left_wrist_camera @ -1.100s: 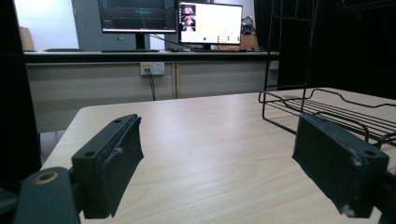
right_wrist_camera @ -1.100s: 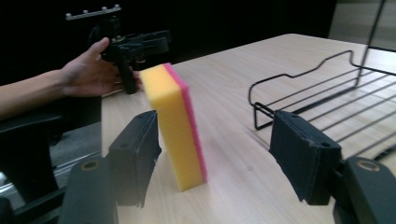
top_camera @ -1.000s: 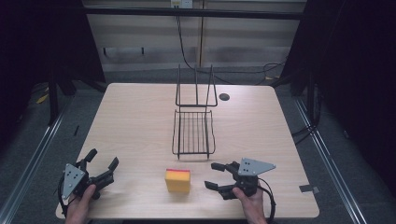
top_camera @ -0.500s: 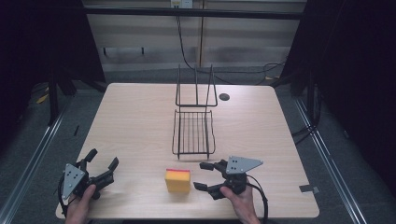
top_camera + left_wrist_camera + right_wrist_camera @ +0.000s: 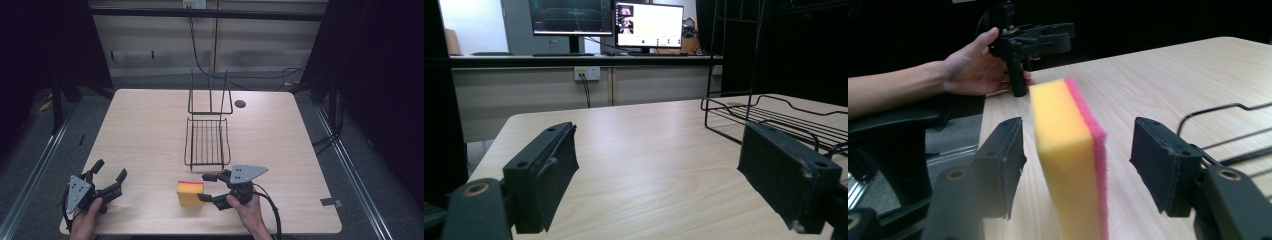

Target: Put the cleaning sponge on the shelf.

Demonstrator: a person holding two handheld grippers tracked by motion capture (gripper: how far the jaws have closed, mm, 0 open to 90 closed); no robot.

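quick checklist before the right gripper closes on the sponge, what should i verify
1. Right gripper open wide enough: ok, its fingers stand apart, wider than the sponge.
2. Sponge between the fingers: ok, in the right gripper view the sponge stands on edge between the two, a gap on each side.
3. Fingers deep enough along the sponge: cannot tell, the high view suggests only its near end lies between them.
4. Wire rack clear of the closing path: ok, it sits beyond the gripper, apart from the sponge.
5. Left gripper out of the way: ok, open and off at the table's left front corner.
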